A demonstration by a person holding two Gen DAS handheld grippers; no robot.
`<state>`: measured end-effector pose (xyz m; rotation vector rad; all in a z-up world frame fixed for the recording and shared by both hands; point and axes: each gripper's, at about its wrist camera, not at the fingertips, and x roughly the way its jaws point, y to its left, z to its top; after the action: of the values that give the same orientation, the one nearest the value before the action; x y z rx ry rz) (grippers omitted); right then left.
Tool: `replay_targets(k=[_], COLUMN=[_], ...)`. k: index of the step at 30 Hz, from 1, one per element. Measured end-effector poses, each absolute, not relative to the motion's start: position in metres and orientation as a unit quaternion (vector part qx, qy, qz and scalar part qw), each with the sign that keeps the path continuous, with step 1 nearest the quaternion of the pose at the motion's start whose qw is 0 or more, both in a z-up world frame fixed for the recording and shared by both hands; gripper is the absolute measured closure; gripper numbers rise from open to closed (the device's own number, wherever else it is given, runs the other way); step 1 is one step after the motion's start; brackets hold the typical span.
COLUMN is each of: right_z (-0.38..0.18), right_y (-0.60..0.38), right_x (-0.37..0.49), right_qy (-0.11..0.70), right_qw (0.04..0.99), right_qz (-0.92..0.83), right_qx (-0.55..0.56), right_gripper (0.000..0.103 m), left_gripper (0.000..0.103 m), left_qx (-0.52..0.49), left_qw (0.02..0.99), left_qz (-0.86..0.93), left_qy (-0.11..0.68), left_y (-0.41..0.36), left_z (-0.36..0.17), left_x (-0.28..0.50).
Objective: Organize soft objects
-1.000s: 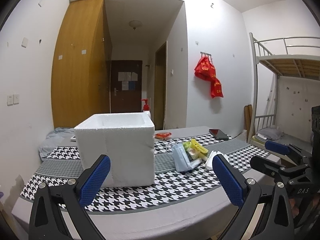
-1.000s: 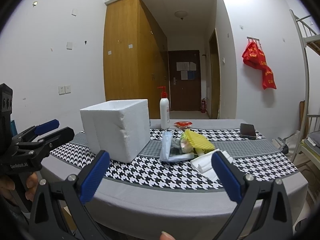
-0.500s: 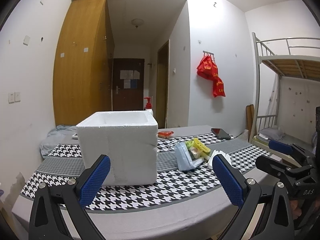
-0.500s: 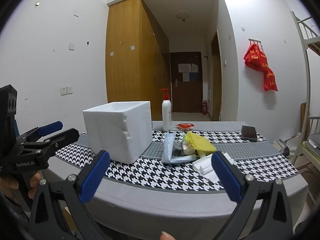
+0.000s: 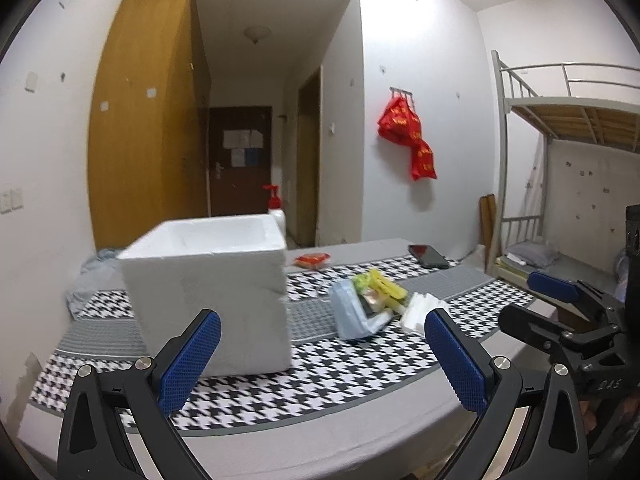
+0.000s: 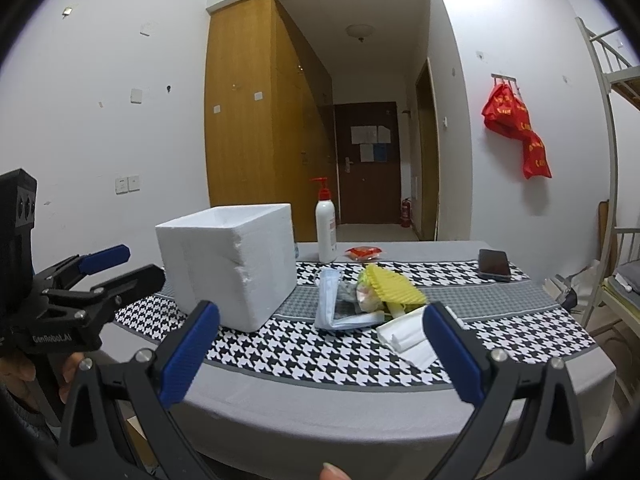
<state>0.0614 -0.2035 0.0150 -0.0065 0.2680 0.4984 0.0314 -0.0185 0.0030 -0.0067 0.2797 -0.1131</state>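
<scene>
Pile of soft items (image 6: 370, 300) lies on the table (image 6: 400, 412) right of the foam box (image 6: 232, 264), dead ahead of the right gripper (image 6: 320, 356); left gripper (image 5: 320, 360) faces the box. Both gape, empty.

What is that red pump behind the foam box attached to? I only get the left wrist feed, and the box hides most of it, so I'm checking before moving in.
Observer: The right wrist view shows it whole: a white pump bottle standing upright on the table, behind the foam box and apart from it.
Operator: Is my left gripper carrying anything? I only see it from behind.
Observer: Seen side-on, the left gripper is open and empty, not touching the box.
Operator: Anything down the hallway I'm missing?
Observer: A red fire extinguisher stands on the floor beside the dark door.
</scene>
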Motion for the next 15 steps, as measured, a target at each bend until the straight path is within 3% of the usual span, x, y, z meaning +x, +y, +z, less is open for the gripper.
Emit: replay_targets(k=[15], right_z=[0.013], right_y=[-0.223], right_x=[0.093], right_qy=[0.154], right_qw=[0.963], right_qz=[0.223], right_qx=[0.002], right_gripper=[0.0], left_gripper=[0.001], left_qx=[0.008], left_qw=[0.984], left_qz=[-0.096], left_qy=[0.153], left_y=[-0.046], left_z=[0.007], left_x=[0.062])
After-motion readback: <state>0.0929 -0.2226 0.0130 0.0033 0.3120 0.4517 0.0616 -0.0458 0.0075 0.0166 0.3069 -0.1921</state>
